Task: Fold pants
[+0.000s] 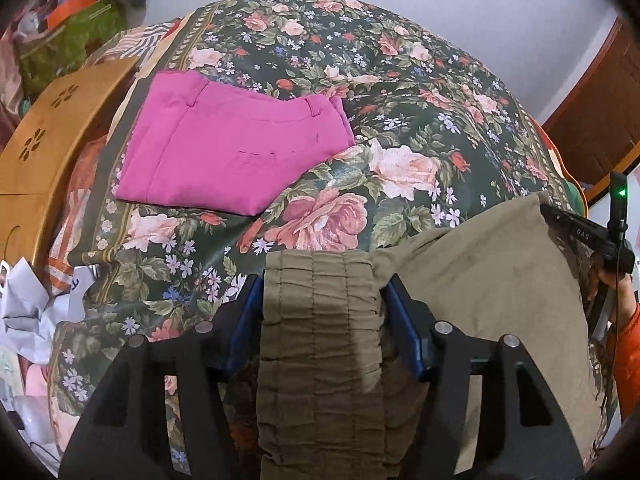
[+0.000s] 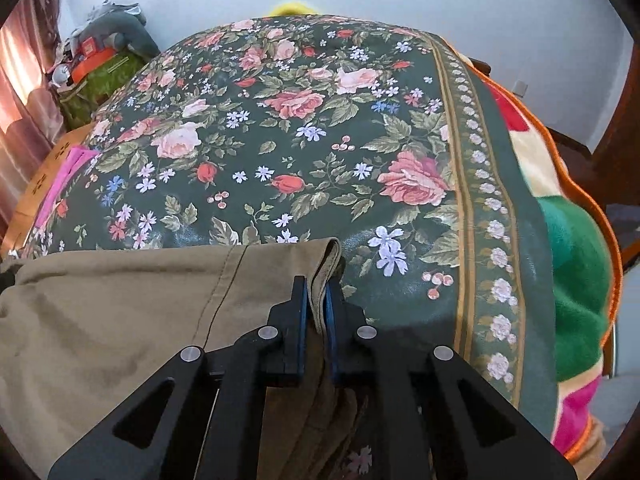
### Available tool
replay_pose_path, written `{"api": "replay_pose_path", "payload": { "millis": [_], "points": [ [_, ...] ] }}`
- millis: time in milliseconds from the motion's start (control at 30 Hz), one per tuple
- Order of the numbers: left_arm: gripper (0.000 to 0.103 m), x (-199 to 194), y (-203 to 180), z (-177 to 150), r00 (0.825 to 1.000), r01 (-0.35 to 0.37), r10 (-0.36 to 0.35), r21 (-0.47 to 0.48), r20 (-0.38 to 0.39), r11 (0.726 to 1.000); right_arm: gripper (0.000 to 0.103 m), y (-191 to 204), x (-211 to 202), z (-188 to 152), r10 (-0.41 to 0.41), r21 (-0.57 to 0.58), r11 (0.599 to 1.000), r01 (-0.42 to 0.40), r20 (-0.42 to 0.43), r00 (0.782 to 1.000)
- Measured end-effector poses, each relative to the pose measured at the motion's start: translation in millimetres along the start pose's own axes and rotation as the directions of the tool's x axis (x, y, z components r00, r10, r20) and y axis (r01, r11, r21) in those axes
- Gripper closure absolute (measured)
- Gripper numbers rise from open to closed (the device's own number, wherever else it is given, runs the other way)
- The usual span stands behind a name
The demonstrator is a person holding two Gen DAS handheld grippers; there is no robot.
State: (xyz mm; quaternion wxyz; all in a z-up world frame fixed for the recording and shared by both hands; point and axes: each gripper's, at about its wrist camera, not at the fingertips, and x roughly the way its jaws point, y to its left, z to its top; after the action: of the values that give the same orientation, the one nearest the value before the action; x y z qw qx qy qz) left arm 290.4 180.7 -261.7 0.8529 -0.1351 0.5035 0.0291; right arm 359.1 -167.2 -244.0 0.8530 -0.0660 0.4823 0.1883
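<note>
Olive-khaki pants hang stretched between my two grippers above the floral cloth. My left gripper is shut on the gathered elastic waistband, which bulges wide between the blue pads. My right gripper is shut on the hemmed corner of the pants; the rest of the fabric spreads to the left. The right gripper also shows at the right edge of the left wrist view. Folded pink pants lie on the cloth at the far left.
A wooden box stands left of the cloth, with crumpled white paper below it. A green bag with clutter is at the back left. A striped blanket edges the cloth on the right.
</note>
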Motion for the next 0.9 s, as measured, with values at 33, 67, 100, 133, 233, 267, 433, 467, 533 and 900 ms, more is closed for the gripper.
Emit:
{"api": "replay_pose_path", "payload": {
  "millis": [33,67,100,133,233,267,433,467,533,900],
  "points": [
    [0.039,-3,-1,0,1.000,-0.006,0.006,-0.003,-0.001,1.000,0.094,0,-2,0,-0.007,0.001,1.000,0.007,-0.004,1.000],
    [0.039,-7,-1,0,1.000,-0.011,0.011,-0.004,-0.001,1.000,0.093,0,-9,0,-0.016,0.001,1.000,0.016,-0.005,1.000],
    [0.039,-10,-2,0,1.000,-0.021,0.021,0.000,-0.001,1.000,0.093,1,-13,0,-0.021,0.000,1.000,0.021,-0.003,1.000],
    [0.039,-14,-4,0,0.999,-0.034,0.034,0.010,0.004,0.999,0.092,2,-22,0,-0.025,-0.002,1.000,0.025,0.008,1.000],
    [0.039,-29,-13,0,0.997,-0.075,0.074,0.064,0.026,0.995,0.078,7,-48,-1,0.003,-0.007,1.000,-0.003,0.053,0.999],
    [0.039,-34,-17,0,0.995,-0.091,0.088,0.085,0.039,0.992,0.072,10,-55,-2,0.013,-0.010,1.000,-0.012,0.068,0.998],
    [0.031,-57,-38,0,0.993,-0.097,0.084,0.160,0.087,0.982,0.043,45,-93,3,0.127,-0.074,0.990,-0.118,0.123,0.984],
    [0.026,-59,-42,1,0.992,-0.097,0.082,0.170,0.093,0.981,0.039,53,-97,4,0.154,-0.086,0.986,-0.144,0.126,0.980],
    [0.017,-61,-51,0,0.992,-0.093,0.075,0.192,0.098,0.977,0.033,69,-100,5,0.197,-0.105,0.977,-0.185,0.121,0.973],
    [0.014,-13,-66,-11,0.994,-0.040,0.060,0.216,-0.087,0.976,0.022,144,-43,-18,0.312,-0.167,0.928,-0.333,-0.138,0.940]
  ]
}}
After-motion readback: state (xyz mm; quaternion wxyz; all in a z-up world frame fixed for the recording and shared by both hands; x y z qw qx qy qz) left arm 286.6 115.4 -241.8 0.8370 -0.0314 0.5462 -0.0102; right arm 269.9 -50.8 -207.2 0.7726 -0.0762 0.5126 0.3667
